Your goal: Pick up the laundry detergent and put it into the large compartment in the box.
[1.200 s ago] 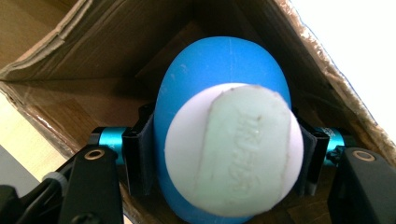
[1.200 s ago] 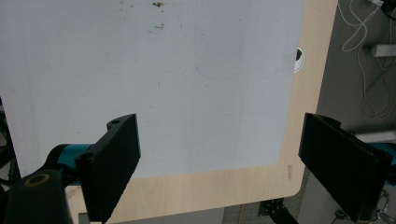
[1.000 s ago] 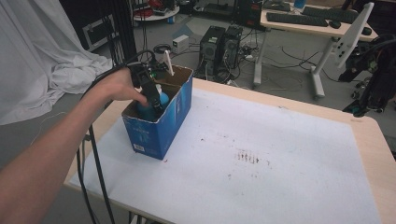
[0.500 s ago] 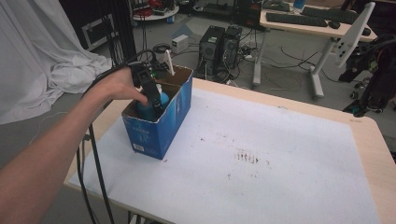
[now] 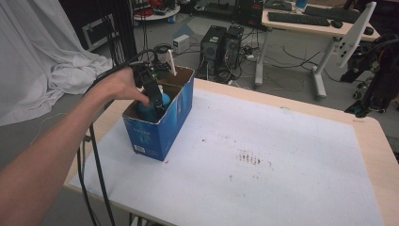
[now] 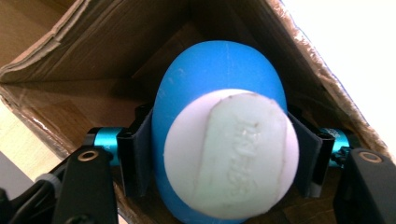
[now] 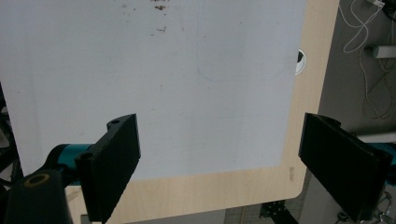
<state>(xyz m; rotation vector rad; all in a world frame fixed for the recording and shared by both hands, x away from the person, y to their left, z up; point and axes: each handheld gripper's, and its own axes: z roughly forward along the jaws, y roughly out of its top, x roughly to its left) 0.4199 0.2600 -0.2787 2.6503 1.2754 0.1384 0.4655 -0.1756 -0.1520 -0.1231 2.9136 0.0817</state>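
A blue egg-shaped object (image 6: 219, 70) with a round white end (image 6: 231, 154) sits inside the open blue cardboard box (image 5: 160, 129) at the table's left. My left gripper (image 5: 155, 101) reaches down into the box, held by a hand. In the left gripper view, my left gripper (image 6: 219, 156) has the blue object between its jaws. They have just been opening, and the pads (image 6: 137, 156) stand close along the object's sides without squeezing it. My right gripper (image 7: 219, 163) hangs open with nothing in it above the white mat (image 7: 187, 70), near a table corner.
A white stick (image 5: 171, 62) stands up at the box's far end. The white mat (image 5: 282, 155) has a brown stain (image 5: 249, 157) in its middle. Cables trail from the left gripper over the table's left edge. Desks and computers stand on the floor beyond.
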